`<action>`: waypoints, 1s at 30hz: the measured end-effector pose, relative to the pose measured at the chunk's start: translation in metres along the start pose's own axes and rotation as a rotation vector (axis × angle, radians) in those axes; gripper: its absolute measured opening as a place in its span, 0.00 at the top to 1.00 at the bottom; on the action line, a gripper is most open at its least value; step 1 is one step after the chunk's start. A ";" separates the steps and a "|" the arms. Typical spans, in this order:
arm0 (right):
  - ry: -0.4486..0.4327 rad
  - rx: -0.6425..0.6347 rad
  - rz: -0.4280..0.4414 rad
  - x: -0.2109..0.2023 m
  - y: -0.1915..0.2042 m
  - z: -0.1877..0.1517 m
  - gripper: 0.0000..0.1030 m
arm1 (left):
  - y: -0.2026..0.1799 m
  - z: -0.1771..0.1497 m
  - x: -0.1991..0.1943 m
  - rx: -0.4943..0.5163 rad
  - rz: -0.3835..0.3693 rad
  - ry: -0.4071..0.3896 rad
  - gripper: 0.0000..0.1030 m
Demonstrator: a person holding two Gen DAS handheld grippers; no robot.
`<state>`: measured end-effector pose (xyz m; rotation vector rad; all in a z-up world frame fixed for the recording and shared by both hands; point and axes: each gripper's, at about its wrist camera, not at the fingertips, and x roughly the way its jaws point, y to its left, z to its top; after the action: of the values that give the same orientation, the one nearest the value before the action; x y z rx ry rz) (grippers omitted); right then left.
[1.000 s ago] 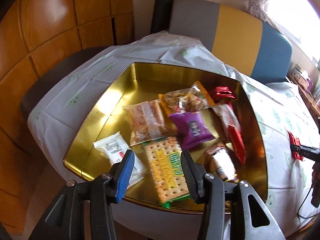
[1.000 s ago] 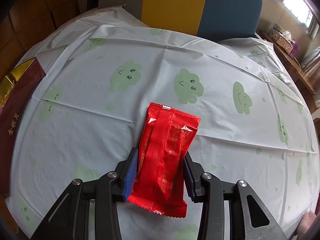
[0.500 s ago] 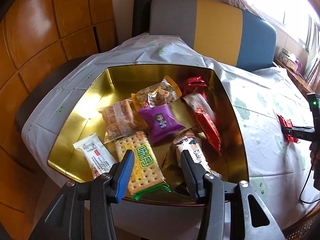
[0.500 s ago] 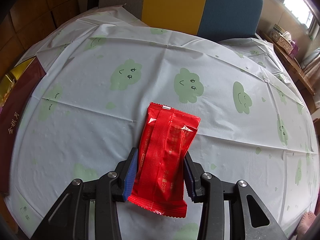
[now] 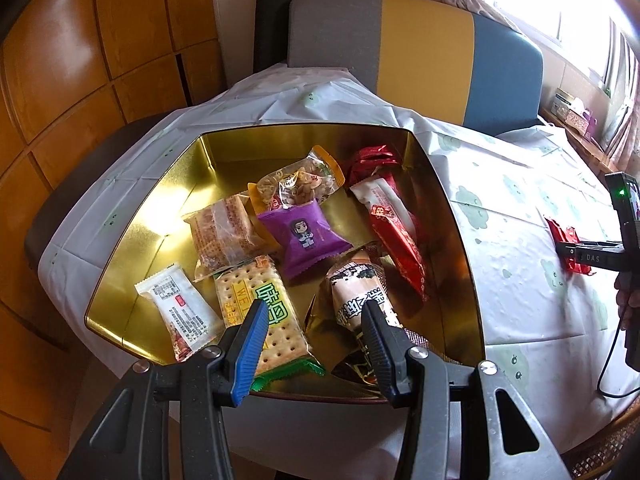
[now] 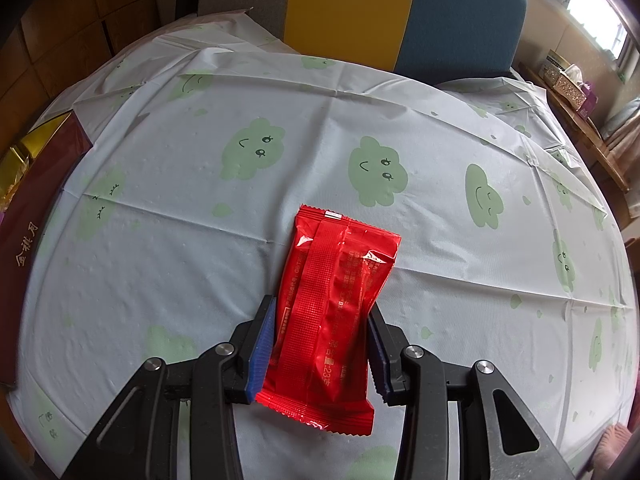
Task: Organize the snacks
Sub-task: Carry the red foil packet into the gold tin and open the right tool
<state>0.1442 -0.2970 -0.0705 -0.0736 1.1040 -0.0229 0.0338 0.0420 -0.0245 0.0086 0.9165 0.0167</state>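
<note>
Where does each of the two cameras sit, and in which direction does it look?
Left wrist: on the left gripper, looking down into the gold tin of snacks; its open fingers show.
Right wrist: on the right gripper, looking across the cloud-print tablecloth; its fingers flank the red packet.
Shared: tin, packet, tablecloth, and the right gripper in the left view.

Left gripper (image 5: 314,326) agape; right gripper (image 6: 320,334) clamped
</note>
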 end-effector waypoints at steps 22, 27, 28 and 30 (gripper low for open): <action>0.046 0.010 0.009 -0.008 0.003 0.000 0.60 | 0.027 -0.002 0.000 -0.067 0.005 -0.015 0.53; 0.013 0.016 0.081 -0.031 0.019 0.001 0.60 | 0.042 -0.001 0.000 -0.109 0.017 -0.025 0.53; 0.003 0.010 0.098 -0.036 0.025 0.002 0.60 | 0.046 -0.001 -0.001 -0.116 0.021 -0.027 0.53; -0.019 -0.013 0.139 -0.048 0.042 0.003 0.60 | 0.050 0.000 -0.002 -0.126 0.027 -0.032 0.53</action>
<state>0.1244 -0.2522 -0.0294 -0.0087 1.0881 0.1093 0.0322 0.0923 -0.0227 -0.0956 0.8822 0.0990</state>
